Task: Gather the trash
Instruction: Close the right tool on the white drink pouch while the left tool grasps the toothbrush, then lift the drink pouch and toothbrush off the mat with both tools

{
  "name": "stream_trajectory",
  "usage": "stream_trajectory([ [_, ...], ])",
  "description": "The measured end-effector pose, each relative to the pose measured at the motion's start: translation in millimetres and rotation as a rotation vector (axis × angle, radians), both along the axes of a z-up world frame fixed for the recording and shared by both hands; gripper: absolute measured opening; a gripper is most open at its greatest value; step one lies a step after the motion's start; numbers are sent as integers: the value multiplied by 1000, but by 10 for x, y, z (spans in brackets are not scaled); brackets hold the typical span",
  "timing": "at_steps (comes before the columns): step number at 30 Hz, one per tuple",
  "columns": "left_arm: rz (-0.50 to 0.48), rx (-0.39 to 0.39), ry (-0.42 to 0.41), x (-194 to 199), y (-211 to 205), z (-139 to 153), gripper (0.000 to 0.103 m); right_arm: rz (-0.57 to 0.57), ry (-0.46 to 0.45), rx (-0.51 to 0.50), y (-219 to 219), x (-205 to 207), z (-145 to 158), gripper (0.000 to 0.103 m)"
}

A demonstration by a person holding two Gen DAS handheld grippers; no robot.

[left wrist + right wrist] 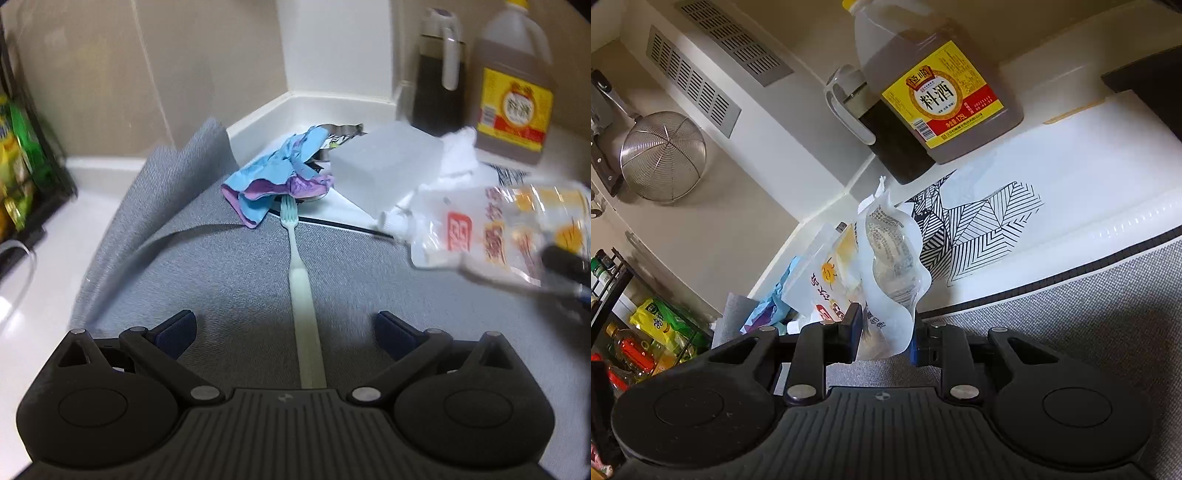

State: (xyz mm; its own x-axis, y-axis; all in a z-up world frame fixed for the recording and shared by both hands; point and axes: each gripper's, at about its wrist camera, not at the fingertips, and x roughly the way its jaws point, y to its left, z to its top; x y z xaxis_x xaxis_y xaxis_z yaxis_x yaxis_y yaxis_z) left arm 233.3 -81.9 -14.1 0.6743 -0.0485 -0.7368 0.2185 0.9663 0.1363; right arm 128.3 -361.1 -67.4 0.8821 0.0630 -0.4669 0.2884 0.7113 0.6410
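My right gripper (884,341) is shut on a crumpled clear plastic pouch (886,258) with a spout and holds it above the grey mat; the pouch also shows at the right of the left wrist view (491,232). My left gripper (286,326) is open and empty, low over the grey mat (229,280). A pale green toothbrush (301,291) lies on the mat between its fingers, pointing away. A crumpled blue and purple wrapper (275,177) lies over the brush head. White tissue (458,162) lies further right.
A translucent plastic box (384,170) sits behind the wrapper. A cooking wine jug (934,81) and a dark sauce dispenser (882,136) stand by the wall. A white board with black line pattern (979,225) lies under them. A black rack of bottles (22,147) stands at left.
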Motion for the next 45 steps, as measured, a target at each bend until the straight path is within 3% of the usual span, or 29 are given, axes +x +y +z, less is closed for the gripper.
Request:
stream_trajectory([
  [5,47,-81,51,137,83,-22,103,-2,2,4,-1,16,-7,27],
  [20,51,-73,25,82,76,-31,101,-3,1,5,0,18,-12,27],
  [21,45,-75,17,68,75,-19,91,-4,1,6,-2,18,-15,27],
  [22,37,-82,2,43,74,10,64,-4,2,7,-4,17,-17,28],
  [23,35,-85,-7,21,72,50,43,-4,1,8,-4,18,-17,28],
  [24,37,-98,3,11,75,91,14,-5,1,9,-8,16,-21,28],
  [26,56,-148,-2,-38,118,189,13,-5,-1,8,-6,14,-20,28],
  [32,57,-202,-70,-313,236,462,13,-7,-7,5,-5,0,-7,28],
  [39,49,-195,-136,-799,409,660,13,3,-42,-8,15,-31,38,25],
  [45,61,-185,-167,-1210,632,748,13,33,-146,-60,102,-116,185,23],
])
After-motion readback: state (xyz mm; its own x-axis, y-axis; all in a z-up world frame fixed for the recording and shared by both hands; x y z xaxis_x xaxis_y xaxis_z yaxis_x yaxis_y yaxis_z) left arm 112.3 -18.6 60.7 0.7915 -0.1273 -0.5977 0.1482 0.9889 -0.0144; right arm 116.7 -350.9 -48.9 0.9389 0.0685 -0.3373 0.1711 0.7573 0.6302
